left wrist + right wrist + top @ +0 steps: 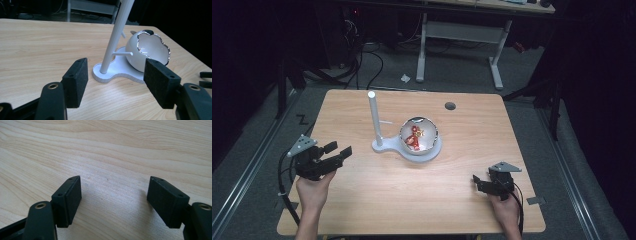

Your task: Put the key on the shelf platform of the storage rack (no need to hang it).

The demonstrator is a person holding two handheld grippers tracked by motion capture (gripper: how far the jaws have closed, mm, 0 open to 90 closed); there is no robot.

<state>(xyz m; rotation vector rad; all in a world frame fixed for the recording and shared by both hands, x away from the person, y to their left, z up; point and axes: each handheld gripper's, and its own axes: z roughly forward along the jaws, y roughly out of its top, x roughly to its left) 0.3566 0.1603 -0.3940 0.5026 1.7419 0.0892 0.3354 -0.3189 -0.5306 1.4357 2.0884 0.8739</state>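
A white stand (pixel 384 146) with an upright post (pixel 374 117) and a flat base sits mid-table. On its base rests a white egg-shaped shell (pixel 419 136) with a jagged silver-rimmed opening; a red and gold figure (pixel 414 137) lies inside. My left gripper (pixel 337 149) is open at the table's left, pointing at the stand, nothing between its jaws. In the left gripper view the post (pixel 115 40) and shell (pixel 147 52) stand ahead of the open gripper (pixel 120 82). My right gripper (pixel 476 181) is open at the front right, over bare wood (pixel 115 195).
The wooden table (pixel 362 200) has a dark round hole (pixel 450 106) near its far edge. Beyond it stand a white desk frame (pixel 462 35) and floor cables (pixel 362 60). The right gripper's jaw tips (pixel 206 78) show at the right edge of the left gripper view.
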